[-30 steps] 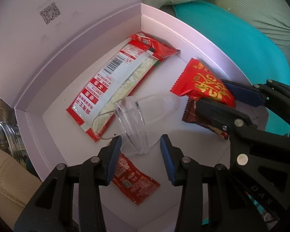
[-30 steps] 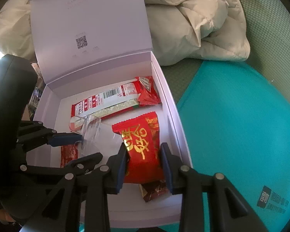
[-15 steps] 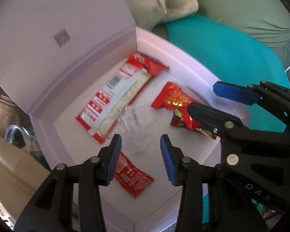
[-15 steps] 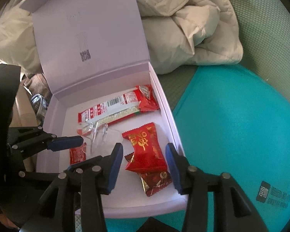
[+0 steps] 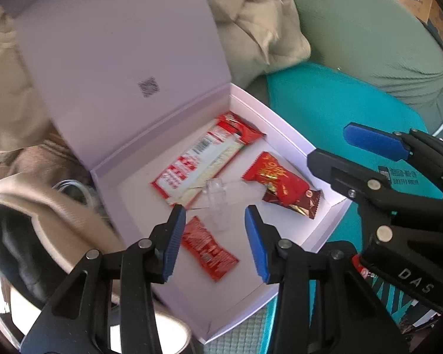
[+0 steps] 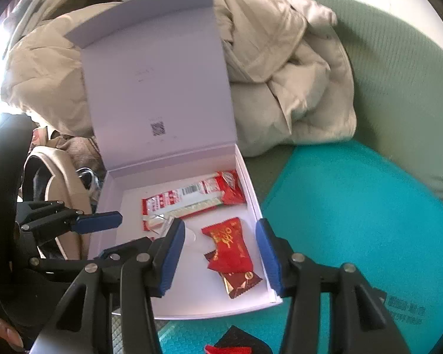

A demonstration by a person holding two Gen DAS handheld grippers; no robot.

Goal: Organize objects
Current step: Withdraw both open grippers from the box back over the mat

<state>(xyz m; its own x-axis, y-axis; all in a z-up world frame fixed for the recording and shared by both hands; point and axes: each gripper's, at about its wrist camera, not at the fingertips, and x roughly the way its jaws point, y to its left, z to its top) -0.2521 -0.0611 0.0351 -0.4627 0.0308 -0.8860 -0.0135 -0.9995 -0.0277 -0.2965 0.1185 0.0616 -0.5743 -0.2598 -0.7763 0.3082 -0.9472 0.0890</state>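
The clear plastic cup (image 5: pixel 218 206) and the red-and-gold snack packet (image 5: pixel 276 177) now lie loose on the floor of the open white box (image 5: pixel 283 126), where a second ago each sat between a gripper's fingers; both placements look done. The left gripper (image 5: pixel 212 237) and right gripper (image 6: pixel 218 253) have pulled back above the box, both spread wide and holding nothing.

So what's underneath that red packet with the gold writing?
A dark brown wrapper sticks out from under the red packet, inside the white box. Its covered part is hidden, so what it holds cannot be told.
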